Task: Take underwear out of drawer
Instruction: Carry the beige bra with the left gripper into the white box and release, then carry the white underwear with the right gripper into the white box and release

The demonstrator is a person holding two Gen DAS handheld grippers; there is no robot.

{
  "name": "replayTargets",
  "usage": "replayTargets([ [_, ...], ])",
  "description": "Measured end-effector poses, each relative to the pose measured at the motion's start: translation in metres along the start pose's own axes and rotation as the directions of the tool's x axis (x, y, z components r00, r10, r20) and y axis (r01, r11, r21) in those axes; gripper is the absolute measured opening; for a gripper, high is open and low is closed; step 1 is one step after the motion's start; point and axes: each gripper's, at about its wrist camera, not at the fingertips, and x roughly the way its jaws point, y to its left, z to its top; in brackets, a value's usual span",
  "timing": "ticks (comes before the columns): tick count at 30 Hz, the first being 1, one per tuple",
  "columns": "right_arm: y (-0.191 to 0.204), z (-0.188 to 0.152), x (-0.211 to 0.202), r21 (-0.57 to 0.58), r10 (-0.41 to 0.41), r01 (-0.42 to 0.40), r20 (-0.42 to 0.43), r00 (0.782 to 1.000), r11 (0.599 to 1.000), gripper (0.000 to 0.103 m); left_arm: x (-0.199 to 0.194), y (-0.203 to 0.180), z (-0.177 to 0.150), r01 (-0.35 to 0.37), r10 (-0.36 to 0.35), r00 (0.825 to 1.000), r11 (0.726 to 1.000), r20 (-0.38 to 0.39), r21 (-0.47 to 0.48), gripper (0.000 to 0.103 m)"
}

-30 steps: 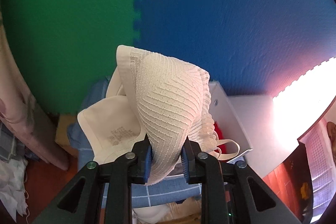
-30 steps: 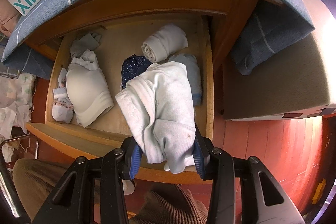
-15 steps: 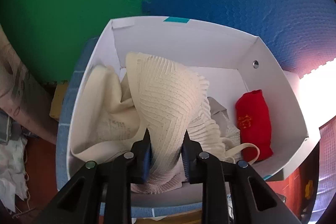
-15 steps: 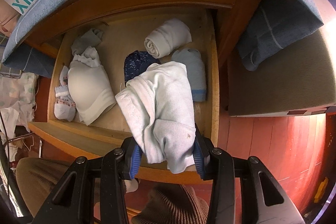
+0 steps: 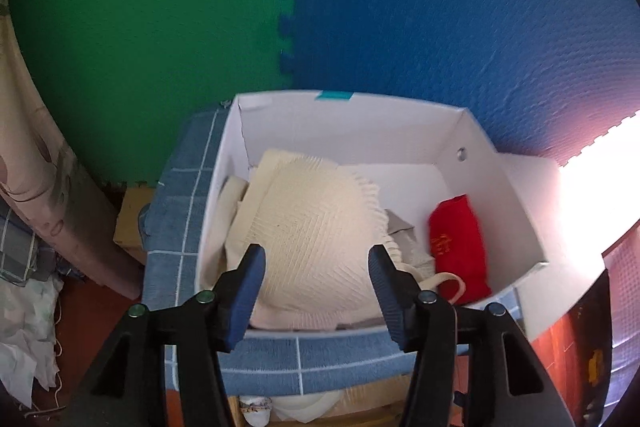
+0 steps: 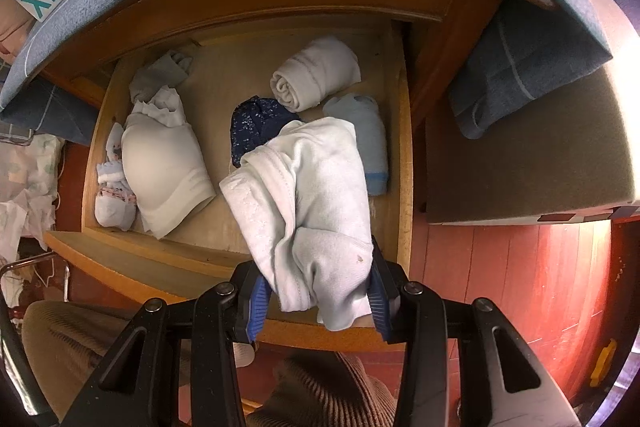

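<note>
Opening its jaws over the white box (image 5: 500, 195), the left gripper (image 5: 316, 267) let a cream bra (image 5: 316, 227) settle inside beside a red roll (image 5: 458, 239), while the right gripper (image 6: 316, 303) stayed clamped on white underwear (image 6: 304, 195) lifted above the wooden drawer (image 6: 404, 147), presumably bound for that box.

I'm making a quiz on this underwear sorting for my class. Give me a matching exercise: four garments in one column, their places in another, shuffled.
Garments:
1. cream bra
2. red roll
3. pale blue garment
4. white roll

Places:
A. lying at the back of the drawer
B. clamped in the right gripper
C. in the white box, between the left gripper's opening jaws
D. at the box's right side

Pairs: 1-C, 2-D, 3-B, 4-A
</note>
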Motion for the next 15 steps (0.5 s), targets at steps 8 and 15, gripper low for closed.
replayTargets([
  [8, 0.000, -0.001, -0.006, -0.011, -0.024, 0.024, 0.035, 0.999, 1.000, 0.039, -0.058, 0.008, -0.031, -0.062, 0.058, 0.995, 0.997, 0.081, 0.046, 0.062],
  [15, -0.003, 0.002, -0.022, -0.001, -0.008, 0.008, 0.068, 0.998, 1.000, 0.039, -0.064, 0.028, -0.091, -0.162, 0.158, 0.986, 0.984, 0.048, 0.069, 0.062],
])
